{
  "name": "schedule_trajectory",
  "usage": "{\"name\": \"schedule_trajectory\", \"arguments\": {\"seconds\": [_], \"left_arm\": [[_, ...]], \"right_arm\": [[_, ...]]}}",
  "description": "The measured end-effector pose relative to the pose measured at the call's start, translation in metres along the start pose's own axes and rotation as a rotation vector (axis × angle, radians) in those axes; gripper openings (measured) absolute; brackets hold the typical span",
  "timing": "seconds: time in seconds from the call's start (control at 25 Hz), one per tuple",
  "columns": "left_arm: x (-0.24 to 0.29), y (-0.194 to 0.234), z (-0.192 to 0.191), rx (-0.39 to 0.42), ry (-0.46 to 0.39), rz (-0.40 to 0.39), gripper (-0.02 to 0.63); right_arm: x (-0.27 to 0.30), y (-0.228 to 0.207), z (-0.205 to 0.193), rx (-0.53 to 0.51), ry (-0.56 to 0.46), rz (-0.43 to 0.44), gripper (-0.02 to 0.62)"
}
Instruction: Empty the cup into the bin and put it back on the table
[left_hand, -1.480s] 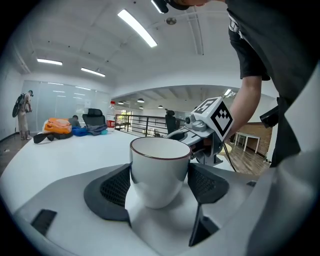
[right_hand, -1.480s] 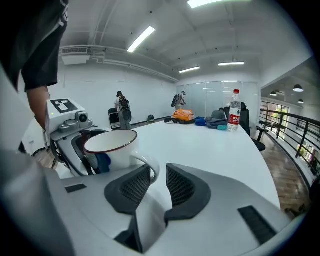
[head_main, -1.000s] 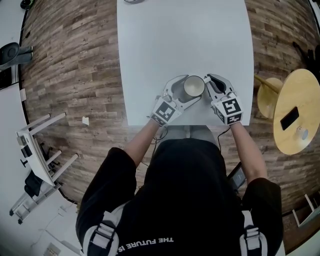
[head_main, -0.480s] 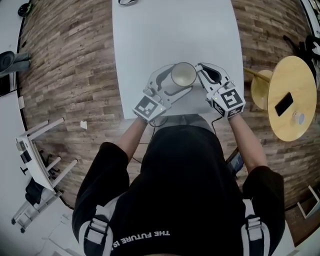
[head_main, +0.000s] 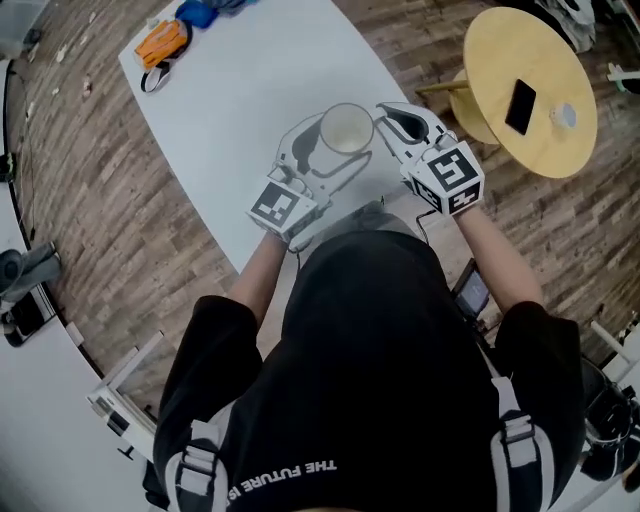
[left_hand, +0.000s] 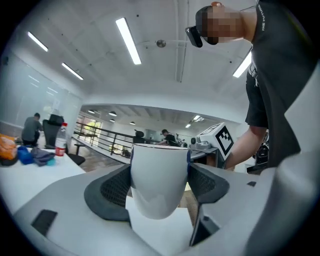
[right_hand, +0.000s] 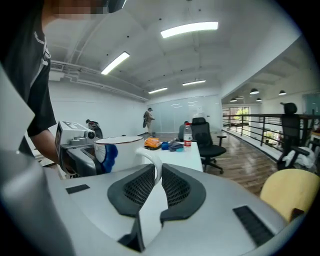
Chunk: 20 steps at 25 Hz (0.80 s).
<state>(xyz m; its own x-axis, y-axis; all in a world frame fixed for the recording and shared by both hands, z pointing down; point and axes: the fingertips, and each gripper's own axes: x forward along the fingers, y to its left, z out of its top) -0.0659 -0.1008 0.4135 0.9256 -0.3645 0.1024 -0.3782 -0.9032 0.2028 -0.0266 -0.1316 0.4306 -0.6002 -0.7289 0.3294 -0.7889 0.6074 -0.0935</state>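
Head view: a person in a black shirt fills the lower half of the frame, arms reaching toward the top. At upper centre, both grippers meet on a white cup (head_main: 346, 128) over the near end of a long white table (head_main: 230, 110). The left gripper (head_main: 322, 150) comes in from the lower left with its jaws round the cup's body. The right gripper (head_main: 392, 122) comes in from the right at the cup's side. A round wooden table (head_main: 510, 50) with a dark phone (head_main: 521, 101) on it sits at the upper right. No bin shows anywhere, and the cup's contents cannot be made out.

Left gripper view: the cup (left_hand: 159, 180) stands upright at centre frame. Both dark pads (left_hand: 112, 187) press its sides, the jaws set fairly wide.

Right gripper view: the jaws are narrow, pinched on the cup's handle (right_hand: 152, 167) at centre, with the cup body (right_hand: 122, 152) to the left.

The step appears to be carrying the cup to the bin. It is best to keep the rim level and both grips firm. The grippers should travel together so the handle is not twisted. Tipping should wait until the cup is over the bin.
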Motion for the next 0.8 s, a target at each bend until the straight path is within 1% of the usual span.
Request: {"name": "schedule_trajectory", "arguments": {"seconds": [0.12,0.2,0.28,0.32,0.36,0.44,0.6,0.72,0.8], "left_arm": [[0.058,-0.047,0.004,0.004,0.029,-0.172,0.357],[0.096,-0.09,0.006,0.016,0.046,-0.328,0.357],[0.127,-0.141,0.006,0.041,0.066,-0.498,0.356],[0.141,-0.164,0.005,0.057,0.078,-0.564,0.356],[0.155,-0.185,0.003,0.069,0.091,-0.611,0.356],[0.18,-0.217,-0.004,0.072,0.11,-0.673,0.356],[0.214,-0.261,-0.026,0.065,0.159,-0.777,0.356],[0.224,-0.286,-0.054,0.044,0.268,-0.855,0.357],[0.231,-0.295,-0.075,0.034,0.355,-0.878,0.357]], "right_arm": [[-0.069,-0.043,-0.012,0.039,-0.001,-0.16,0.049],[-0.127,-0.066,-0.021,0.072,-0.007,-0.303,0.049],[-0.19,-0.08,-0.033,0.111,-0.015,-0.455,0.049],[-0.219,-0.086,-0.039,0.133,-0.02,-0.518,0.049],[-0.245,-0.091,-0.046,0.152,-0.026,-0.567,0.049],[-0.285,-0.104,-0.06,0.18,-0.031,-0.635,0.049],[-0.336,-0.12,-0.092,0.227,-0.011,-0.738,0.049],[-0.361,-0.119,-0.122,0.304,0.017,-0.805,0.049],[-0.369,-0.121,-0.144,0.352,0.048,-0.823,0.049]]}}
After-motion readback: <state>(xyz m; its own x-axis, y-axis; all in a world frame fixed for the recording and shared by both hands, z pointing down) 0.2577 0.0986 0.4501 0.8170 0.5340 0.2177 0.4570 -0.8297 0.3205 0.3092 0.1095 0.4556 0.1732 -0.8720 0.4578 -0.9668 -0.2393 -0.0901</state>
